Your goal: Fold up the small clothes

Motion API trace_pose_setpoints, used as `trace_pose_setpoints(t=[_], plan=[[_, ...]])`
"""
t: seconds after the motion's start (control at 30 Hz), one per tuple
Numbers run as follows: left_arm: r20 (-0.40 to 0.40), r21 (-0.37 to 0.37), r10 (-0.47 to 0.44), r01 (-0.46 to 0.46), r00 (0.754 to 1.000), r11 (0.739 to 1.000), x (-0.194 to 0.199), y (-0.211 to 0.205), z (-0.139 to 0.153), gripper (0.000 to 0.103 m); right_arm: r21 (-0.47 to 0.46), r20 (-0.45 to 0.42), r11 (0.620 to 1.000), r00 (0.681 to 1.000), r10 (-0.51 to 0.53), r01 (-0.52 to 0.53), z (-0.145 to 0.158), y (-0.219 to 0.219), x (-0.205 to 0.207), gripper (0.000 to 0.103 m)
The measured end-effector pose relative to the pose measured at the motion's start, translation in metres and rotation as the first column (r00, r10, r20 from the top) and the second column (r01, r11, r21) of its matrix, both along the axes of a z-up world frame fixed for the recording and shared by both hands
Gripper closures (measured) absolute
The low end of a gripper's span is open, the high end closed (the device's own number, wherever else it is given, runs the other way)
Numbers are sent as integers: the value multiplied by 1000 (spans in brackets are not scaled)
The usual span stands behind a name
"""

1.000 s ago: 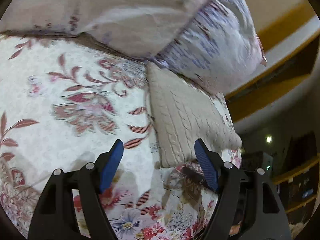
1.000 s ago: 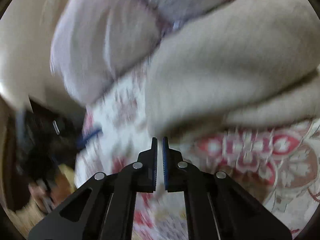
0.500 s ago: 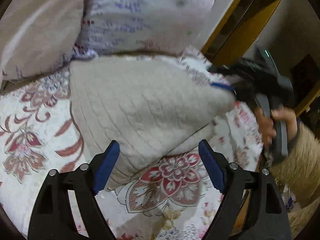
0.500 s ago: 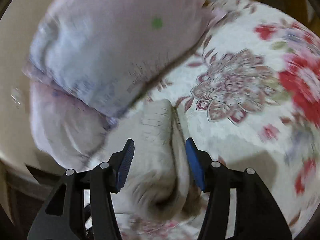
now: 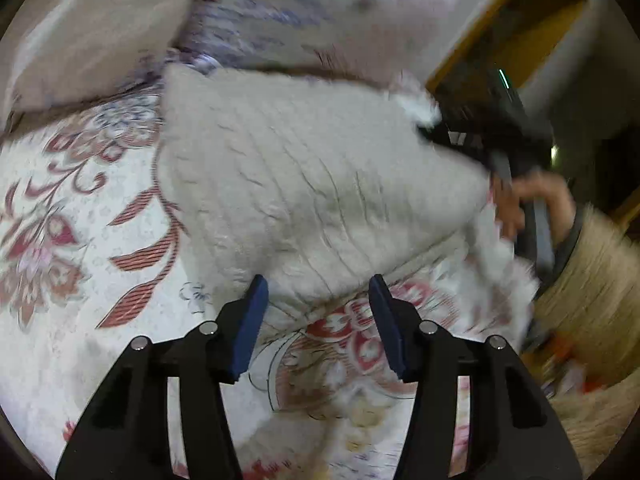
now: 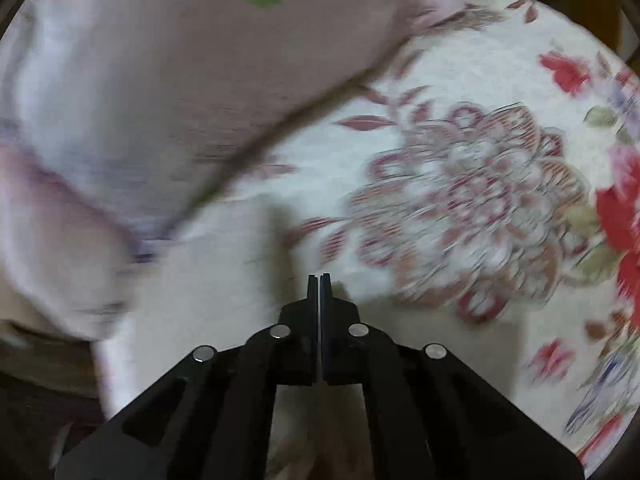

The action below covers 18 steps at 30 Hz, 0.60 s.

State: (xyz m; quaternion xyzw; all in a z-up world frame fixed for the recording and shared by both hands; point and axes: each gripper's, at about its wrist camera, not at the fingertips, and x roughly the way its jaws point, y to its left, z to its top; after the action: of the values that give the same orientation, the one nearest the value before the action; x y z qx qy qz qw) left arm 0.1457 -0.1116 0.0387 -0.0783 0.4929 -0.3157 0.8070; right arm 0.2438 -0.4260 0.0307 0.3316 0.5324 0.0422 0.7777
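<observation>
A cream cable-knit garment (image 5: 312,184) lies on the floral bedspread (image 5: 80,240). My left gripper (image 5: 316,292) is open, its blue pads either side of the garment's near edge. In the left wrist view the right gripper (image 5: 436,128) sits at the garment's far right corner, which looks lifted, with the hand behind it. In the right wrist view my right gripper (image 6: 319,280) has its jaws together at the edge of the cream garment (image 6: 224,280); the view is blurred and no cloth shows between the pads.
Large pale pillows (image 5: 300,8) lie behind the garment and also show in the right wrist view (image 6: 160,80). A wooden headboard or shelf (image 5: 500,40) stands at the back right. The bed's edge is on the right.
My right gripper has closed from open at the garment's corner. My left gripper has narrowed a little and come nearer the garment's near edge.
</observation>
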Motion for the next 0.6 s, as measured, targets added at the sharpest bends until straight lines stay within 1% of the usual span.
trace_pose_setpoints(t=[0.03, 0.07, 0.1, 0.13, 0.2, 0.27, 0.33, 0.37, 0.4, 0.43, 0.47, 0.5, 0.53, 0.57, 0.6], plan=[[0, -55, 50, -50, 999, 997, 3, 12, 7, 29, 26, 27, 1000, 1000, 2, -3, 7, -3, -6, 72], [8, -108, 124, -122, 992, 987, 9, 26, 14, 22, 59, 57, 998, 998, -9, 6, 15, -7, -15, 20], [-4, -151, 173, -172, 985, 973, 20, 37, 16, 16, 82, 66, 997, 998, -19, 14, 18, -10, -19, 5], [-22, -159, 190, -191, 982, 969, 28, 41, 15, 16, 106, 74, 994, 997, -22, 14, 18, -12, -21, 4], [-118, -122, 201, -215, 972, 969, 61, 37, -2, 15, 147, -5, 989, 1000, 5, -5, 6, -8, -19, 4], [-169, -74, 208, -223, 964, 972, 82, 29, -15, 16, 153, -56, 987, 997, 57, -48, -4, 3, -16, 4], [-213, -88, 203, -225, 956, 970, 98, 22, -25, 16, 116, -89, 988, 990, 110, -100, -9, 20, -11, 13], [-214, -111, 205, -233, 955, 966, 104, 19, -28, 16, 86, -68, 990, 990, 122, -116, -7, 27, -14, 22], [-210, -135, 191, -222, 959, 966, 109, 15, -29, 26, 111, -60, 985, 988, 141, -134, -9, 32, -15, 66], [-224, -140, 180, -214, 958, 967, 113, 11, -31, 34, 158, -76, 978, 986, 148, -135, -13, 38, -17, 69], [-204, -138, 184, -215, 961, 967, 114, 11, -29, 43, 138, -57, 982, 989, 137, -128, -9, 42, -19, 72], [-205, -144, 167, -199, 964, 969, 115, 13, -27, 60, 108, -25, 983, 988, 149, -146, -1, 49, -22, 74], [-196, -170, 147, -182, 969, 969, 113, 22, -21, 67, 94, 6, 982, 987, 161, -161, 9, 55, -25, 74], [-177, -186, 127, -160, 976, 969, 108, 27, -12, 68, 99, 34, 980, 985, 172, -174, 14, 60, -24, 77], [-129, -180, 102, -125, 986, 976, 100, 36, -1, 68, 109, 67, 975, 980, 185, -192, 20, 67, -24, 79]])
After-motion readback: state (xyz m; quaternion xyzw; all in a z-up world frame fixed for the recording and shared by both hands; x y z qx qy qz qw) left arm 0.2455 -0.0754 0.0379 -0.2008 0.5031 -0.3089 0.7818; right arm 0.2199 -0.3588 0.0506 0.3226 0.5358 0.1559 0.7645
